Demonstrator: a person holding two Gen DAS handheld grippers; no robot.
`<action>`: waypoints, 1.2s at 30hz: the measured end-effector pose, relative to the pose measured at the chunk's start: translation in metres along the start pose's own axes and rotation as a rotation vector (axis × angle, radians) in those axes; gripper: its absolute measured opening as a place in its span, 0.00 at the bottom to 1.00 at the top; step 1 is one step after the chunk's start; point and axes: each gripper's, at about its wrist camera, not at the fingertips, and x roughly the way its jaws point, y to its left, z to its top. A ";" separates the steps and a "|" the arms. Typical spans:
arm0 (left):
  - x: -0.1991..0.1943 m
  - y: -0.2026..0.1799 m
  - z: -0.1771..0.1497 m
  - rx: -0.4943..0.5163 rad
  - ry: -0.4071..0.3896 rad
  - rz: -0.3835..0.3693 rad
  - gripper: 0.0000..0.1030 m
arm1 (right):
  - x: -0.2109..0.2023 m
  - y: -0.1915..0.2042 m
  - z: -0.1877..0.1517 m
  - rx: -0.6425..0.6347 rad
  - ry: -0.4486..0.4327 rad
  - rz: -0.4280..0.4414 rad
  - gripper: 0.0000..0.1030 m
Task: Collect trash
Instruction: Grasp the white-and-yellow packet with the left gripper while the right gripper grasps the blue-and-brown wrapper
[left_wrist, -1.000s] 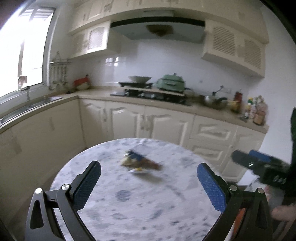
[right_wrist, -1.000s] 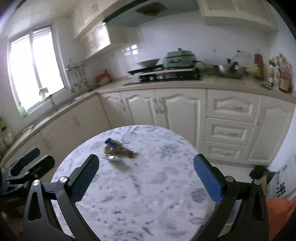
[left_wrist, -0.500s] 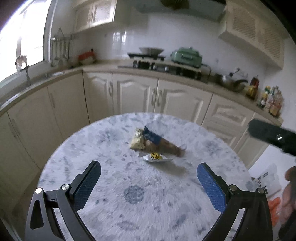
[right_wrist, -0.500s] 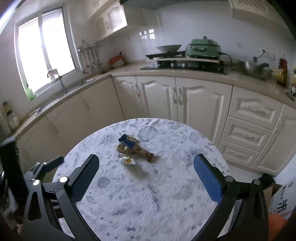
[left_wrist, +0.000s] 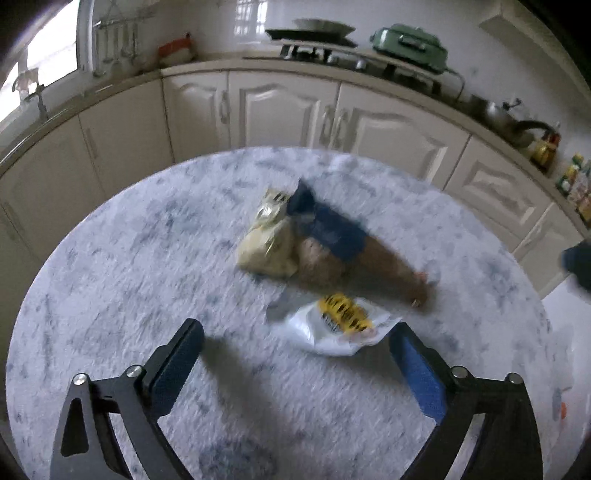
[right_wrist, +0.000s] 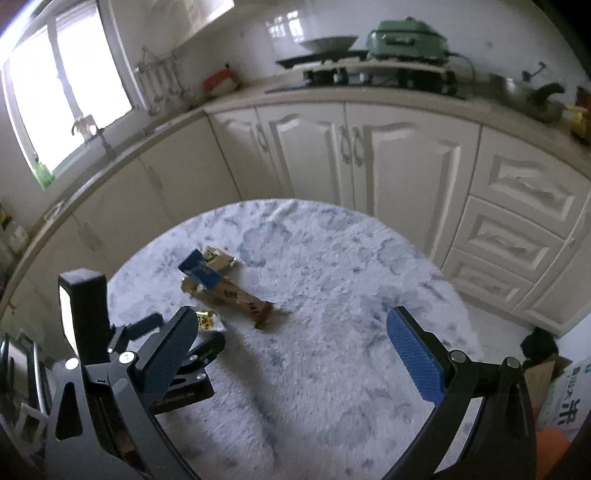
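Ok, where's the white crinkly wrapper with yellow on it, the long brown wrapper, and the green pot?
white crinkly wrapper with yellow print (left_wrist: 334, 326), left wrist view, on its white middle.
long brown wrapper (right_wrist: 240, 297), right wrist view, mid-length.
green pot (right_wrist: 408, 38), right wrist view, on its lid.

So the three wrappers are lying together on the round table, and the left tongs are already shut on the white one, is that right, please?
Not quite. The left tongs are not shut on the white wrapper: the left wrist view shows both pads apart, closing, not pressing it. The brown wrapper and pale wrapper do lie with it on the round table.
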 end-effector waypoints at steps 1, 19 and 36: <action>0.004 -0.001 0.003 0.001 0.005 -0.005 0.90 | 0.007 0.000 -0.001 0.000 0.013 0.005 1.00; 0.038 0.028 0.030 -0.001 -0.030 -0.102 0.16 | 0.055 0.010 0.004 -0.044 0.092 0.039 1.00; -0.006 0.072 -0.002 -0.086 -0.061 -0.063 0.16 | 0.122 0.049 0.024 -0.290 0.157 0.062 0.39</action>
